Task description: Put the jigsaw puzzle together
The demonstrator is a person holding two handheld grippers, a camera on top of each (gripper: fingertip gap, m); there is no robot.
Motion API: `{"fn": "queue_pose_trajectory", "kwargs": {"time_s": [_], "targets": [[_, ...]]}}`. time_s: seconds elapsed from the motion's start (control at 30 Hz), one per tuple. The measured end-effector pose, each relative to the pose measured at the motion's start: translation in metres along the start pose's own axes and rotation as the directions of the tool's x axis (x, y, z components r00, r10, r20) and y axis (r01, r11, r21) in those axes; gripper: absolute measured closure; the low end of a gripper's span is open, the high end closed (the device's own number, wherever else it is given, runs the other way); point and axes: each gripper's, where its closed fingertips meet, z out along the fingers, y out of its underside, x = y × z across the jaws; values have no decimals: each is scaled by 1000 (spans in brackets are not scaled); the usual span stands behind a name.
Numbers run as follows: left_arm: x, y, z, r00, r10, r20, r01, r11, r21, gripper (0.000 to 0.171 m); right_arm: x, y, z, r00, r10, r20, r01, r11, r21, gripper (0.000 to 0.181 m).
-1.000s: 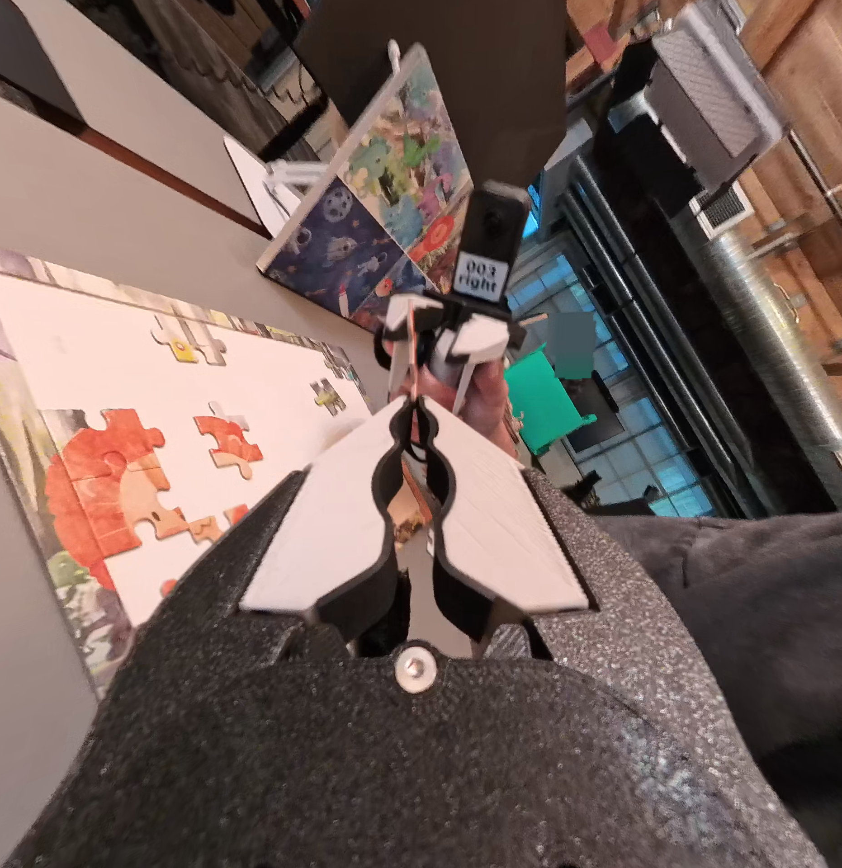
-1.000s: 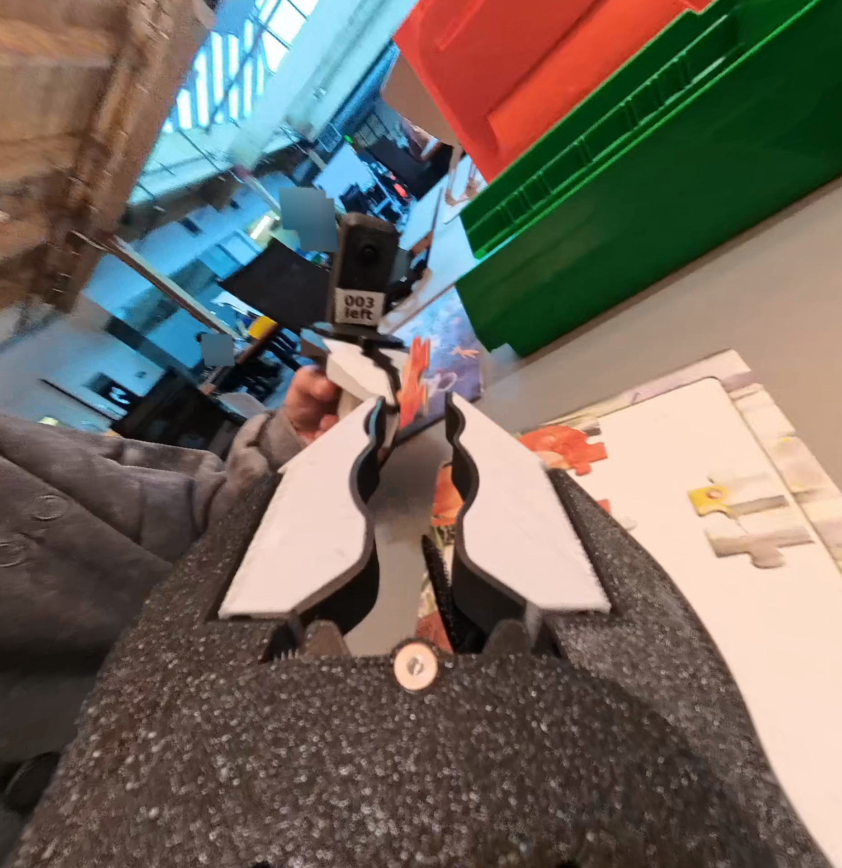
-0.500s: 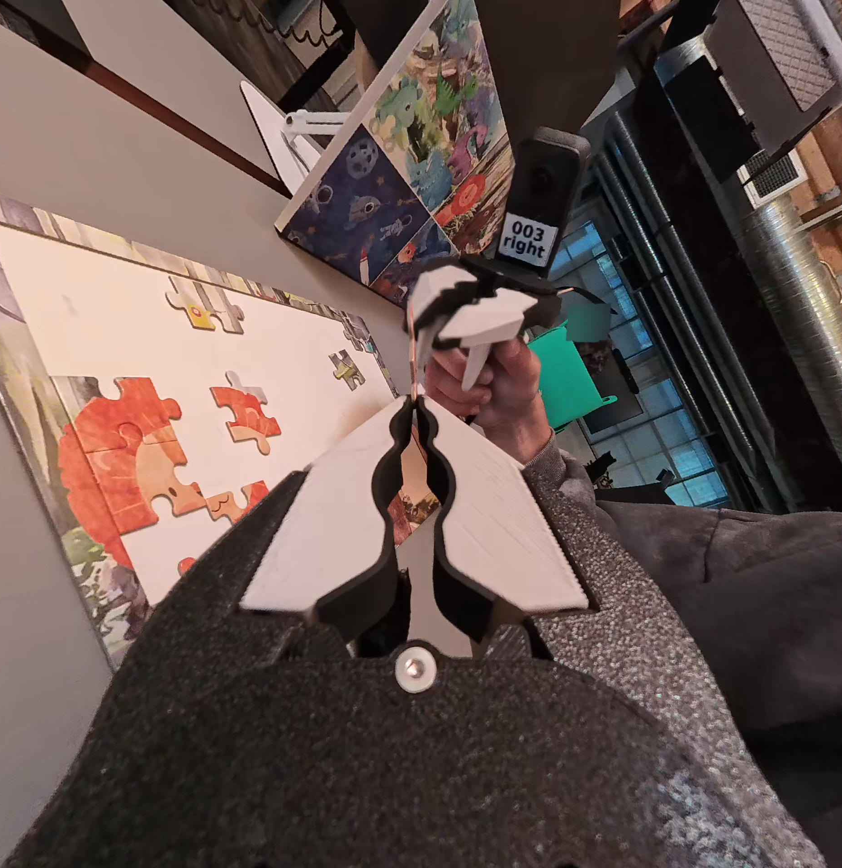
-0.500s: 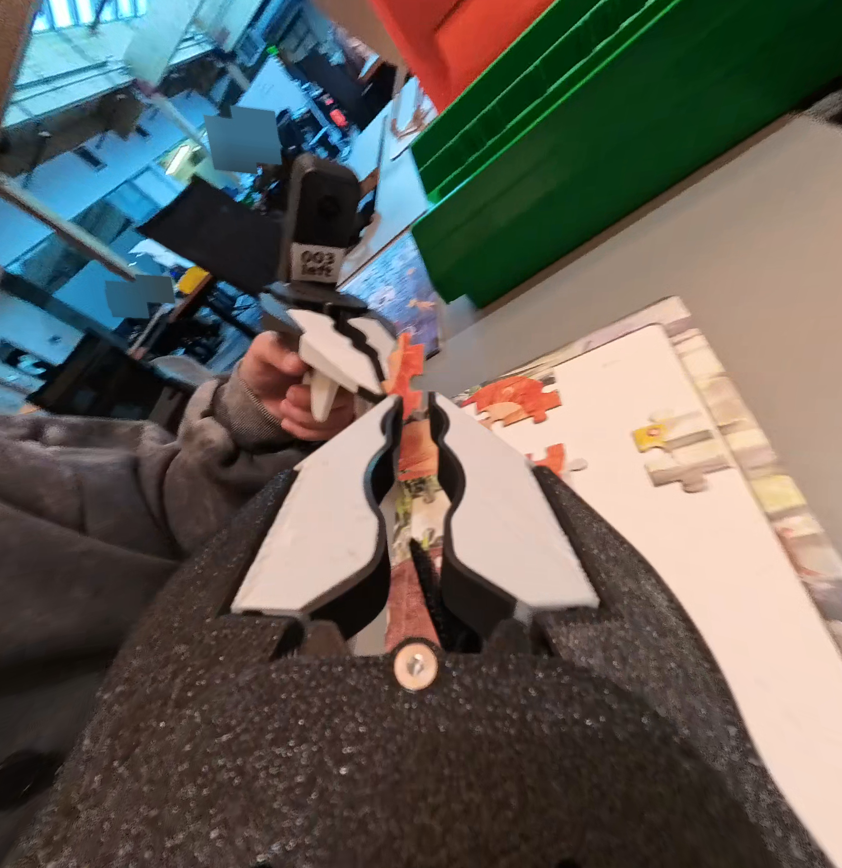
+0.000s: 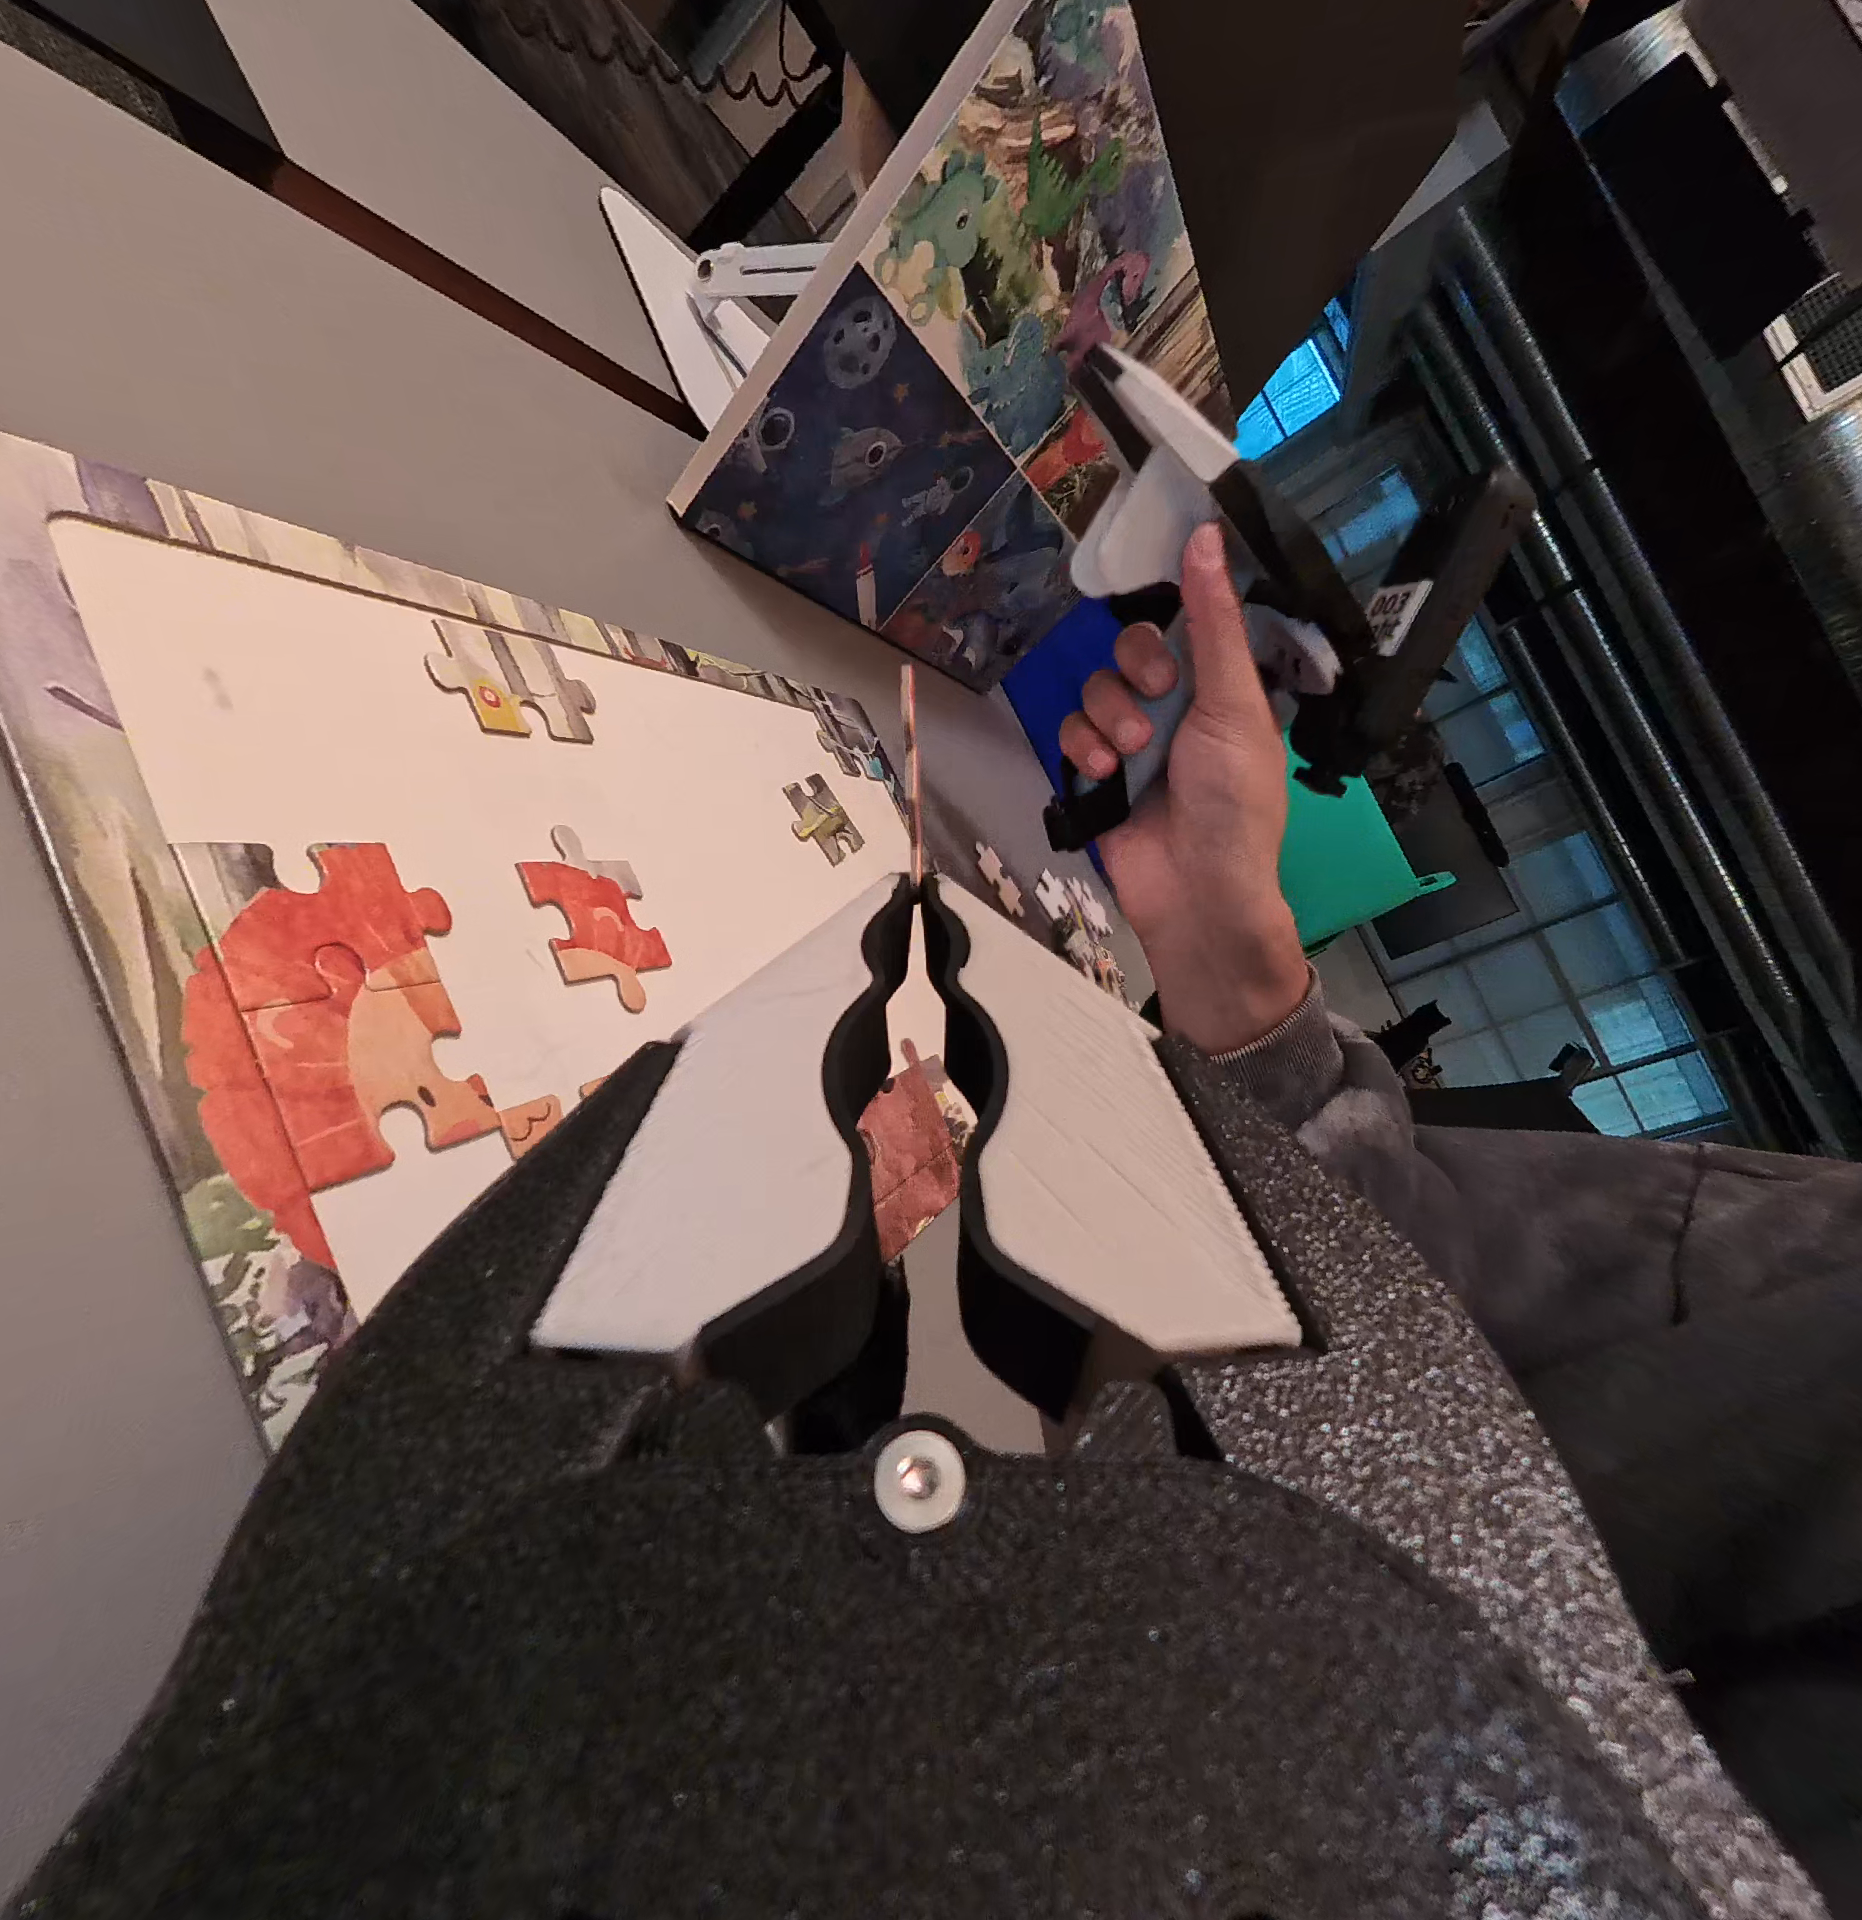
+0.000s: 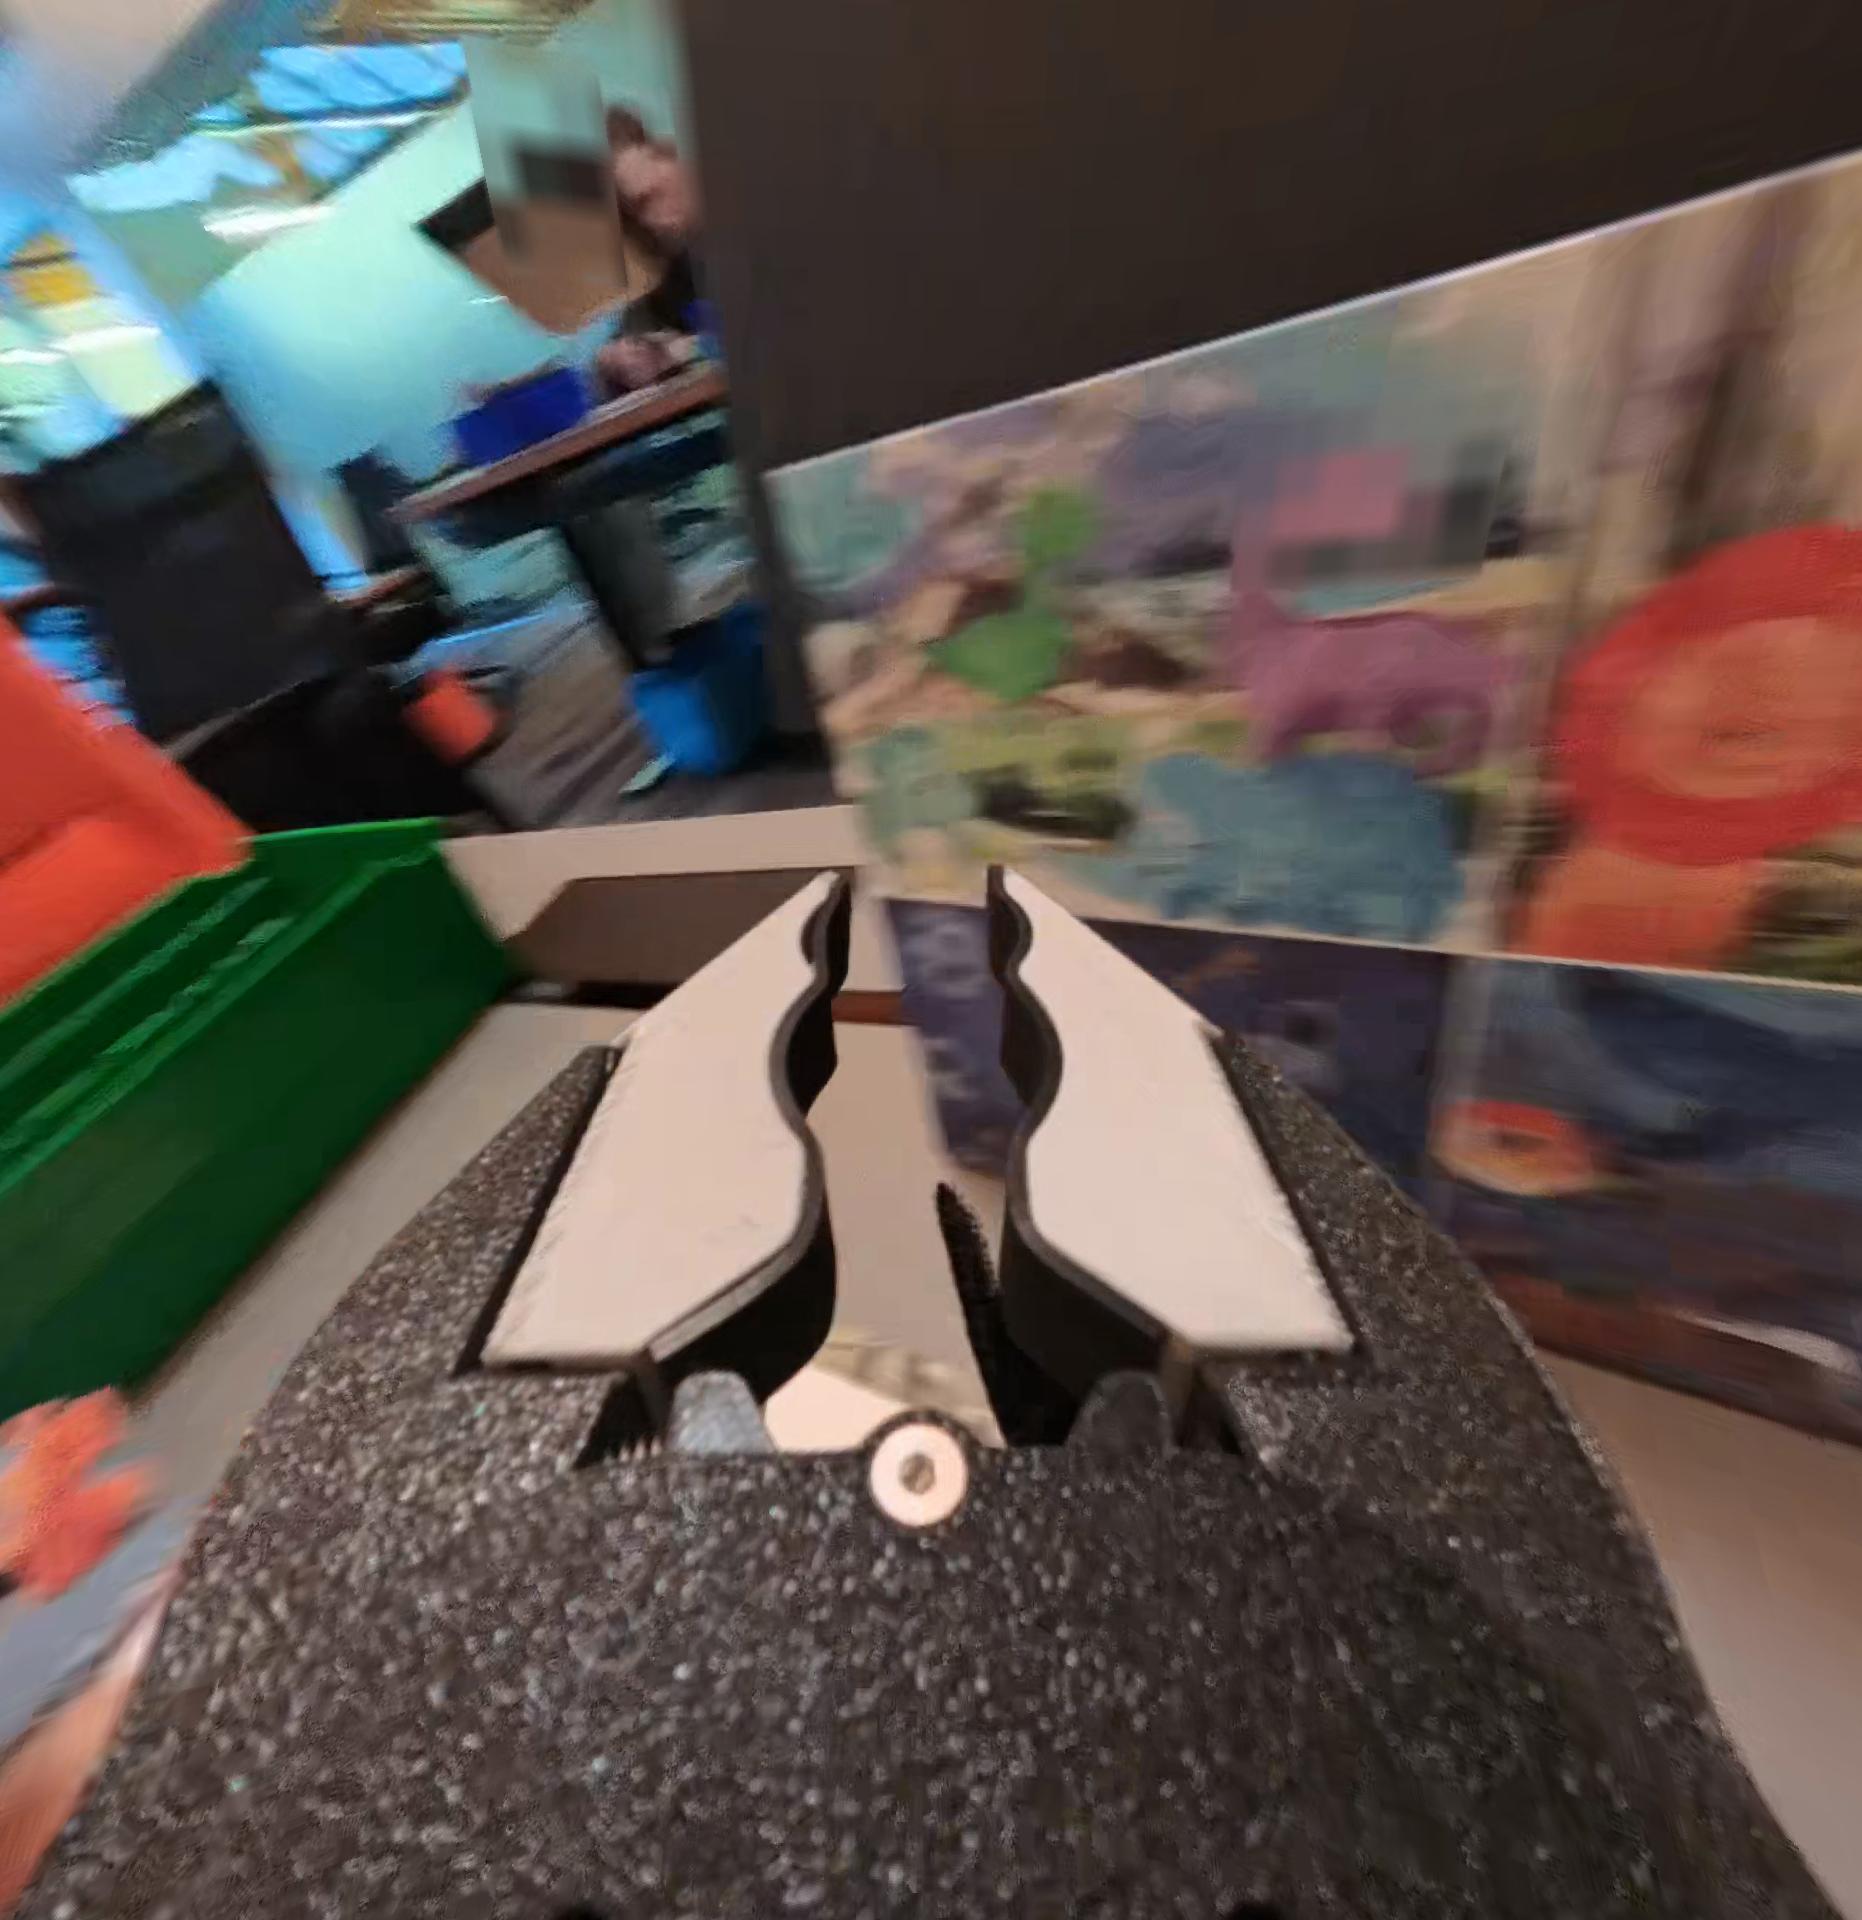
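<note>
Left gripper (image 5: 914,894) pinches 1 puzzle piece (image 5: 909,769).

An illustrated board (image 5: 906,416), split into panels of space, sea and dinosaur scenes, stands tilted on the grey table (image 5: 231,312). A white stand (image 5: 719,301) props the board from behind. A dark panel (image 6: 1218,208) rises just behind the board's top edge. In the right wrist view, which is blurred, a green bin (image 6: 179,1039) sits on the table to the left of the board, with an orange bin (image 6: 54,790) above it. In the left wrist view a blue block (image 5: 1052,675) lies just beside the board's lower corner. Silver ducts (image 5: 1831,499) and blue-lit windows (image 5: 1654,1039) show far beyond the board.
</note>
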Motion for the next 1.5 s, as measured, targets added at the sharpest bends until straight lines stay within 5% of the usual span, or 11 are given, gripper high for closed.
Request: {"fn": "queue_pose_trajectory", "kwargs": {"time_s": [0.13, 0.37, 0.47, 0.57, 0.7, 0.8, 0.97, 1.17, 1.3, 1.37, 1.5], "targets": [[0, 2, 4, 1000, 6, -1, -6, 1000, -9, 171, 57, 15, -1, 990, -69, -126, 55, 993, -107, 157], [-5, 9, 9, 999, 11, 30, -9, 999, -48, 171, 73, 10, -7, 984, -81, -156, 67, 993, -96, 159], [-39, -1, -9, 957, 97, 272, -91, 995, -33, 171, 39, 14, 0, 999, -50, 4, 51, 992, -119, 161], [-62, -9, -34, 876, 179, 448, -167, 984, -65, 171, -33, 36, 9, 949, -92, 301, 151, 972, -181, 161], [-46, 2, -32, 924, 179, 339, -148, 982, -113, 171, -144, 111, -22, 675, 88, 733, 318, 861, -397, 150], [-30, 11, -24, 961, 153, 229, -124, 983, -135, 171, -182, 146, -45, 553, 162, 818, 423, 791, -442, 150], [2, 35, -11, 986, 161, 37, -148, 962, -230, 171, -196, 144, -72, 411, 295, 863, 411, 784, -464, 150], [15, 57, -1, 977, 208, -35, -209, 923, -322, 171, -184, 143, -95, 327, 379, 865, 454, 740, -496, 166], [20, 58, -1, 973, 222, -57, -229, 919, -321, 171, -184, 160, -105, 326, 393, 860, 527, 680, -510, 158], [24, 59, -2, 970, 231, -70, -241, 915, -323, 171, -189, 162, -108, 304, 400, 865, 542, 674, -502, 175], [25, 37, -6, 977, 205, -59, -213, 953, -217, 170, -195, 149, -106, 281, 418, 864, 483, 716, -504, 180]]}}
